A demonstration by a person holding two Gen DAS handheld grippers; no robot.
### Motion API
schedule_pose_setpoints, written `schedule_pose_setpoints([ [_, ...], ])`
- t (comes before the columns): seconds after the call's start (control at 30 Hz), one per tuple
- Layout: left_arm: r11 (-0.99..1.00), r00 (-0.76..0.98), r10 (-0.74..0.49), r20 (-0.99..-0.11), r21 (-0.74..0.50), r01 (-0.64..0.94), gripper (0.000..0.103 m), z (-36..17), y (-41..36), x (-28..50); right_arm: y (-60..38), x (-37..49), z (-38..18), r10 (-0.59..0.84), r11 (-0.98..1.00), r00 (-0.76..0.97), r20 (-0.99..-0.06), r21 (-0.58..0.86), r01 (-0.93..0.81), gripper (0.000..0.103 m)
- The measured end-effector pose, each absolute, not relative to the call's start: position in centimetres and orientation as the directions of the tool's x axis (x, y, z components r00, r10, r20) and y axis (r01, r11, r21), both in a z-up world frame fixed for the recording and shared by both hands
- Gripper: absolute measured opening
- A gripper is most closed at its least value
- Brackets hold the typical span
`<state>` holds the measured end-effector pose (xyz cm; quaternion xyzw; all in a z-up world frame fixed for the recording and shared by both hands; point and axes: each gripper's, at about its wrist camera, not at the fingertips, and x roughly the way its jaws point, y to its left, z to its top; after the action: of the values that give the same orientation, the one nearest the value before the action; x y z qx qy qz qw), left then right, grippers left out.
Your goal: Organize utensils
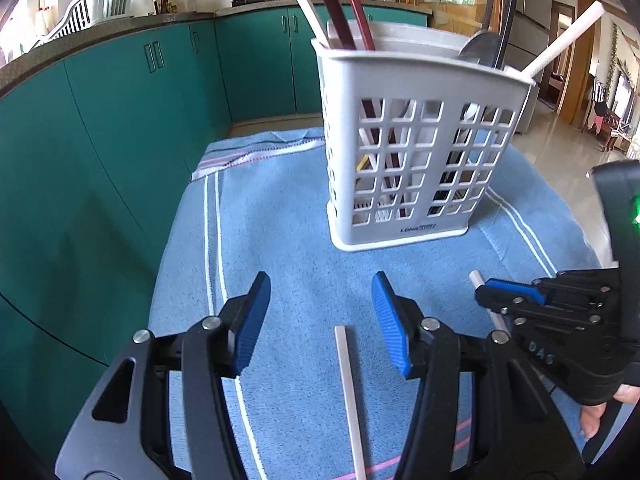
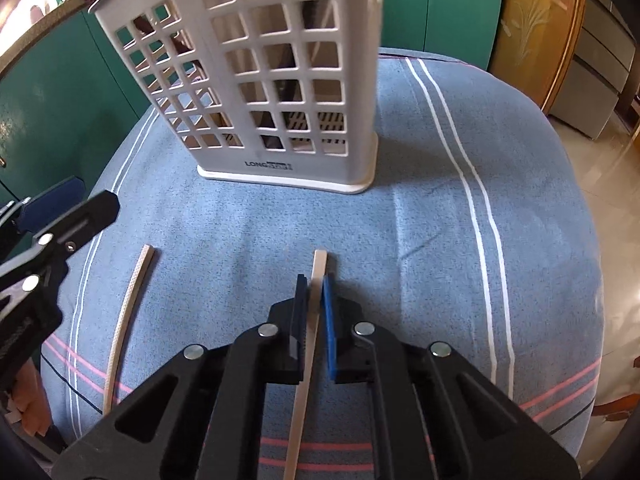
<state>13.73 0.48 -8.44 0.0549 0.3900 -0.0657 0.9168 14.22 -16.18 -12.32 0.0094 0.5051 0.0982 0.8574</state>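
Chopsticks are what I'm sorting: one white chopstick [image 2: 317,280] is clamped between my right gripper [image 2: 316,292] pads near its far end, low over the blue towel [image 2: 440,240], and I can't tell whether it has lifted clear. A second white chopstick [image 1: 349,392] lies flat on the towel under my left gripper [image 1: 320,320], whose fingers stand wide apart with nothing between them. The grey holder [image 1: 416,152] stands upright just ahead, already carrying dark red and white sticks and a spoon. To do this well I'd raise the held stick, tip it toward vertical and bring its lower end over an open compartment before letting go. It will want to pivot in so short a grip, so I'd move slowly and keep the left gripper out of the path.
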Motion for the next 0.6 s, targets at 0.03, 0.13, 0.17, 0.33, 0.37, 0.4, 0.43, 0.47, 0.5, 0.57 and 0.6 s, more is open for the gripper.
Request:
schedule_pose_setpoints([
  [0.03, 0.985, 0.681, -0.076, -0.728, 0.05, 0.163, 0.053, -8.7, 0.4, 13.9, -16.4, 14.1, -12.3, 0.179, 0.98, 0.471, -0.864, 0.116, -0.159, 0.009],
  [0.13, 0.986, 0.669, -0.073, -0.739, 0.049, 0.161, 0.054, -9.2, 0.5, 14.2, -16.4, 14.2, -12.3, 0.179, 0.98, 0.468, -0.866, 0.115, -0.162, 0.01],
  [0.17, 0.986, 0.666, -0.071, -0.743, 0.05, 0.161, 0.054, -9.4, 0.5, 14.3, -16.3, 14.2, -12.3, 0.18, 0.98, 0.467, -0.866, 0.115, -0.163, 0.011],
  [0.33, 0.985, 0.657, -0.06, -0.751, 0.06, 0.159, 0.056, -10.1, 0.3, 14.6, -15.4, 13.9, -12.0, 0.186, 0.979, 0.474, -0.861, 0.121, -0.165, 0.018],
  [0.37, 0.985, 0.658, -0.06, -0.751, 0.06, 0.159, 0.056, -10.1, 0.3, 14.6, -15.5, 13.9, -12.0, 0.188, 0.979, 0.475, -0.86, 0.124, -0.163, 0.018],
  [0.4, 0.985, 0.659, -0.061, -0.75, 0.061, 0.161, 0.056, -10.1, 0.2, 14.6, -15.6, 14.0, -12.0, 0.192, 0.979, 0.478, -0.857, 0.132, -0.158, 0.018],
  [0.43, 0.985, 0.659, -0.061, -0.749, 0.063, 0.164, 0.056, -10.2, 0.1, 14.6, -15.8, 14.1, -12.0, 0.191, 0.979, 0.48, -0.856, 0.132, -0.154, 0.018],
  [0.47, 0.984, 0.658, -0.061, -0.75, 0.065, 0.165, 0.056, -10.2, 0.1, 14.7, -16.0, 14.2, -12.1, 0.184, 0.981, 0.484, -0.856, 0.127, -0.149, 0.018],
  [0.5, 0.984, 0.656, -0.06, -0.752, 0.066, 0.165, 0.056, -10.4, 0.1, 14.8, -16.2, 14.2, -12.1, 0.181, 0.981, 0.486, -0.855, 0.123, -0.149, 0.018],
  [0.57, 0.983, 0.646, -0.064, -0.761, 0.062, 0.171, 0.056, -10.6, -0.1, 14.9, -16.5, 14.4, -12.1, 0.179, 0.981, 0.485, -0.856, 0.116, -0.157, 0.018],
  [0.6, 0.983, 0.638, -0.068, -0.767, 0.058, 0.174, 0.056, -10.9, -0.1, 15.1, -16.5, 14.6, -12.2, 0.175, 0.981, 0.484, -0.857, 0.109, -0.162, 0.018],
])
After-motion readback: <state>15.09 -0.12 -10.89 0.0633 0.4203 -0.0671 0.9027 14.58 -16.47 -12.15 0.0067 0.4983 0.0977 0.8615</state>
